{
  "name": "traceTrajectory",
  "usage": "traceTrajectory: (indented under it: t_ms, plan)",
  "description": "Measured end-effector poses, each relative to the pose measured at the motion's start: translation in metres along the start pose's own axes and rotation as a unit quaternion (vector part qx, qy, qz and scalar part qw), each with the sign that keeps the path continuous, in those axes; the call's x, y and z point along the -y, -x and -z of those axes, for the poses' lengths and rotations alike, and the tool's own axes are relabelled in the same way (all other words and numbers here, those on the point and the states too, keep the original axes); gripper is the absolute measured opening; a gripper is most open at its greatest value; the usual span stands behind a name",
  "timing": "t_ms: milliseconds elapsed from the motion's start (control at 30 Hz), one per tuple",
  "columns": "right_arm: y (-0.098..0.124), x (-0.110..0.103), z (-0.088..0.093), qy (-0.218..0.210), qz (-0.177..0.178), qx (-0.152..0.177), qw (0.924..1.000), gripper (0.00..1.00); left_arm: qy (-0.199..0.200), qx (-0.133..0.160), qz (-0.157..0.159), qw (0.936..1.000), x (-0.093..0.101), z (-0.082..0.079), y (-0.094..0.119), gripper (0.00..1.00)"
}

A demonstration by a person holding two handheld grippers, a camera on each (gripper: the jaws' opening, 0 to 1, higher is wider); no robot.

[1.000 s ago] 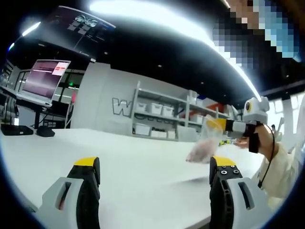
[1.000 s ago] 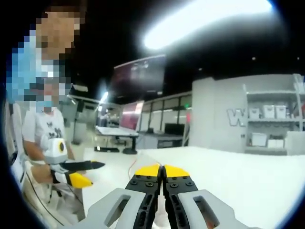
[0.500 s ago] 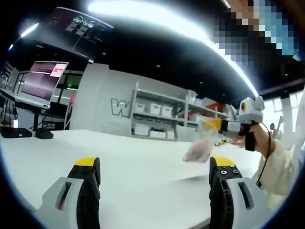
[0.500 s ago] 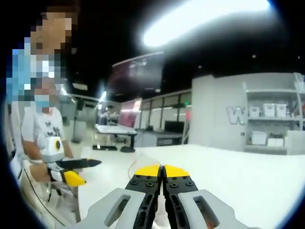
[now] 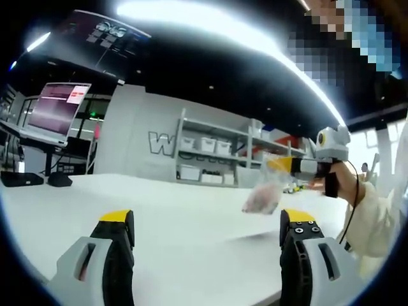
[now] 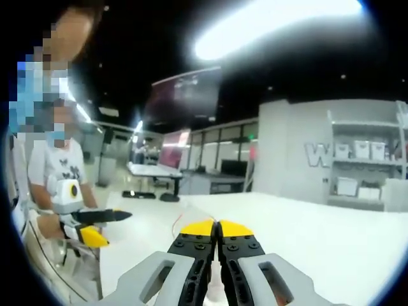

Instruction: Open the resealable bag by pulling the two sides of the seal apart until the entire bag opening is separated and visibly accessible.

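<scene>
Gripping resealable bag [image 5: 262, 196] above table [image 5: 191, 210], right gripper [image 5: 275, 165], left gripper [image 5: 207, 223] spread

Both views look low across the white surface [image 5: 191, 217] toward the shelving wall [image 5: 210, 153], each catching the opposite gripper.

A large letter "W" stands on the grey wall [image 5: 137, 137], the following letters hidden behind shelving; the monitor's [image 5: 58, 107] text is unreadable
</scene>
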State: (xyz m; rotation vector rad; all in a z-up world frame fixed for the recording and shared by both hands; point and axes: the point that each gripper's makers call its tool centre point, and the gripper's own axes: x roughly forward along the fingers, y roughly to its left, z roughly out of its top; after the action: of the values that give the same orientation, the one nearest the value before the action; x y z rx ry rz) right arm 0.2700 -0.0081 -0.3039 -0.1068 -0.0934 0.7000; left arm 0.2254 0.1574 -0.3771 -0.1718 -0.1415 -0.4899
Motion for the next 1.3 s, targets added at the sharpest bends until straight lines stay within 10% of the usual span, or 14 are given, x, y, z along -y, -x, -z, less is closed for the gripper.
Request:
traceTrajectory:
  t_ms: [1300]
  plan:
    - [-0.033, 0.025, 0.014, -0.027, -0.022, -0.046, 0.9983, 0.0, -0.005, -0.013, -0.001, 0.9999, -0.001, 0.007, 0.001, 0.92]
